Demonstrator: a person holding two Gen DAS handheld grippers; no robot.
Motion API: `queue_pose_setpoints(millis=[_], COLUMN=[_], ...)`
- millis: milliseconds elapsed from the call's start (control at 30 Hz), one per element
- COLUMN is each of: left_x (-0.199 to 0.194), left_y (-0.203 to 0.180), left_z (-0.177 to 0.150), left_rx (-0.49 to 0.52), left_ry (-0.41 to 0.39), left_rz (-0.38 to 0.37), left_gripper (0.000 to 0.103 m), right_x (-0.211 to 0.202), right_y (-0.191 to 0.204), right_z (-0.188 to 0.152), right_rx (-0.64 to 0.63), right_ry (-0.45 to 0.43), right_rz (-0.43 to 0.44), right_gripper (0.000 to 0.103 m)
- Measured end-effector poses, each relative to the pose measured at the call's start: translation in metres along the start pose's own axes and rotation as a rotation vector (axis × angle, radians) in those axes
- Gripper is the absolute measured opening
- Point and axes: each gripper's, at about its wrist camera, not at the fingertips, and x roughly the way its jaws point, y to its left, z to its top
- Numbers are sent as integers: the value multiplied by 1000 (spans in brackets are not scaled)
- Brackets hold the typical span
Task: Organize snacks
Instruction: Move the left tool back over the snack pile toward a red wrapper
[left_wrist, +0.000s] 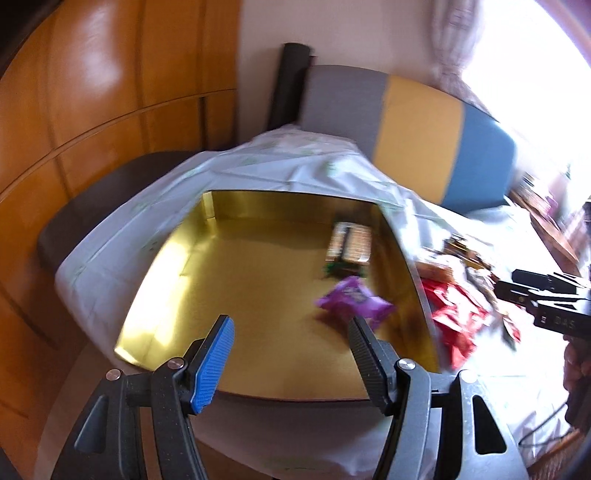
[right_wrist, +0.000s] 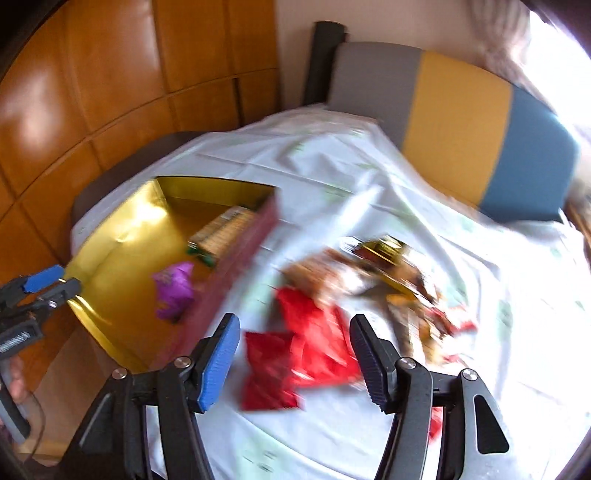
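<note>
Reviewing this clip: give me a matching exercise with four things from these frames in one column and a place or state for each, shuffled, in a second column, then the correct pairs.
Column 1
1. purple snack packet
2. red snack packets
3. left gripper
4. pile of brown and gold snacks

Column 2
A. open, holding nothing, over the gold box
B. lying inside the gold box
C. on the white cloth, just ahead of the open right gripper
D. on the white cloth, farther away than the red ones

Pairs: 1-B, 2-C, 3-A, 4-D
</note>
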Motion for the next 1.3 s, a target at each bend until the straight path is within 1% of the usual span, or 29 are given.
queue_pose_setpoints(millis=[67,200,267,333,467,500,600,700,800,867,967,1100,1233,1300], left_x=[-1,-5,-5,-3,4,8,24,41,55,64,77,90,98,103], left_y=[-14,-47,-66,-86,-128,-139,-163,-174,-179,-183,-183,-188,-193,-195], left_z=[2,5,6,8,5,3,-2,-4,-6,-8,-9,-12,-13,-14], left_rx=[35,124,158,190,245,255,259,210,174,153,123,128,153,157], left_ry=[6,6,24,49,120,142,212,283,315,332,356,369,359,359], left_rz=[-50,-126,-183,-231,-319,-336,-354,-345,-312,-290,-243,-209,-177,-185], left_gripper=[65,65,65,65,65,65,65,65,65,65,65,65,65,65], right_x=[-2,-6,-9,-10,-18,-19,-24,-22,-29,-32,-36,-43,-46,-47], right_y=[-17,-50,-64,-77,-100,-106,-120,-131,-135,-137,-140,-144,-145,-146], right_z=[-10,-30,-38,-44,-49,-50,-58,-61,-57,-55,-53,-52,-51,-50], right_rx=[27,84,91,89,91,95,131,183,199,219,242,270,284,286], right_ry=[17,50,65,75,69,65,45,48,15,-1,-17,-37,-50,-56], right_rz=[-28,-65,-90,-113,-147,-151,-157,-154,-145,-139,-133,-120,-110,-111], right_gripper=[63,63,63,64,71,71,72,72,72,77,77,79,79,79])
